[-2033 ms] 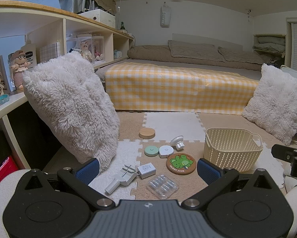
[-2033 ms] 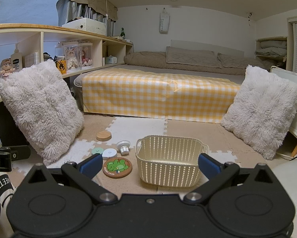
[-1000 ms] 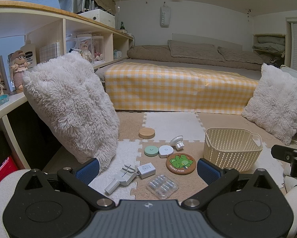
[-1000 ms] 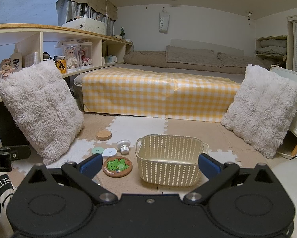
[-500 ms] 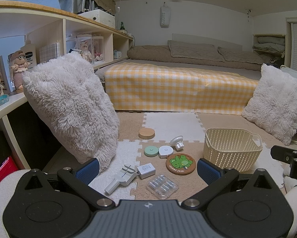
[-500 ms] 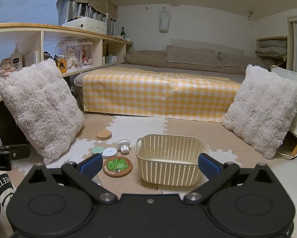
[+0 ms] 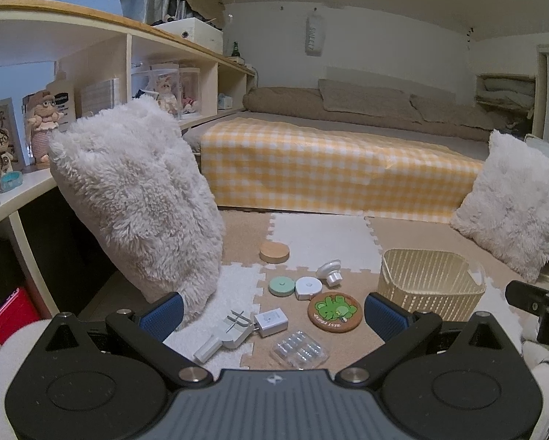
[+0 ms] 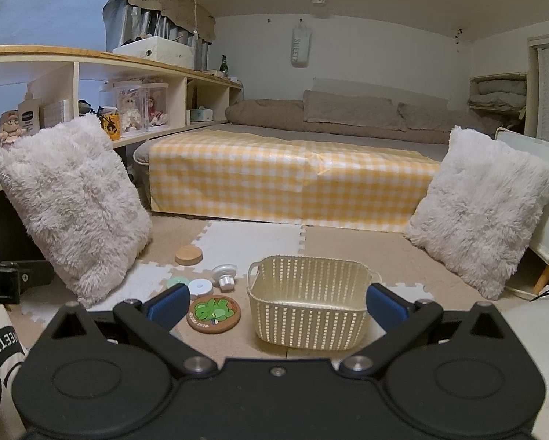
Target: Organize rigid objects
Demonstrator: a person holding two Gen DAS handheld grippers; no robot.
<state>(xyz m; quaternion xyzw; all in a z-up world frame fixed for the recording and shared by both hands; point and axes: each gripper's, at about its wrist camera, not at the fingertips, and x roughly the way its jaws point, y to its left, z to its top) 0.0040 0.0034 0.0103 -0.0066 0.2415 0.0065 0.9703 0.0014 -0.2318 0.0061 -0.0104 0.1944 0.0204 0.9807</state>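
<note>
Left wrist view: left gripper [image 7: 273,316] fingers spread apart, empty. Centre frame, on floor mat: one wooden disc [image 7: 274,252], one green puck [image 7: 282,286], one frog coaster [image 7: 334,311] reading "BEST FRIEND", one charger [image 7: 271,323]; one basket [image 7: 431,285] right of them. Nothing shifted since earlier frame.

Right wrist view: right gripper [image 8: 277,303] fingers spread apart, empty; basket lower centre, two fluffy pillows [image 8: 72,207] at left and right edges.

On the foam floor mat: 1 cream perforated plastic basket [image 7: 432,288], 3 small round pucks [image 7: 282,286], 1 round frog-print coaster [image 7: 334,311], 2 fluffy white cushions [image 8: 72,201].
</note>
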